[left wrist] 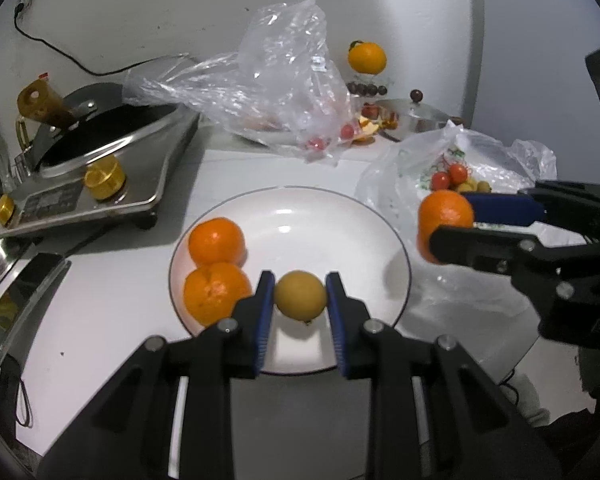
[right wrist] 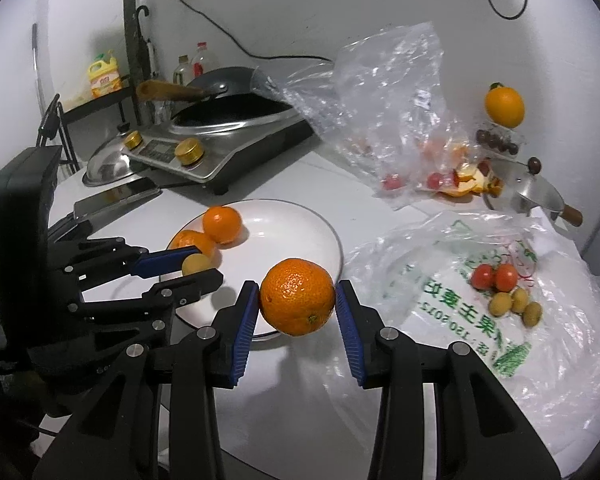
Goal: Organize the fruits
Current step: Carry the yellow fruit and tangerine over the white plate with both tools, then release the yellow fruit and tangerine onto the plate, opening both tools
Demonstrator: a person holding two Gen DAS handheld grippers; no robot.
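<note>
Tangerine [right wrist: 297,297], printed bag [right wrist: 480,320], lettering blurred

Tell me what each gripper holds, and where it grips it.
Left gripper: a small yellow fruit, pinched across its sides, over the plate. Right gripper: an orange, clamped across its sides.

Black tools [left wrist: 300,294] w/ blue ribbed pads [right wrist: 244,330], silver screws [left wrist: 372,325]

Plate's [left wrist: 384,236] right half is bare, so there's room to come in there. Left side is blocked by two oranges [left wrist: 216,268], the stove [left wrist: 112,184] crowds behind, and the printed bag [right wrist: 480,320] hems in the right.
</note>
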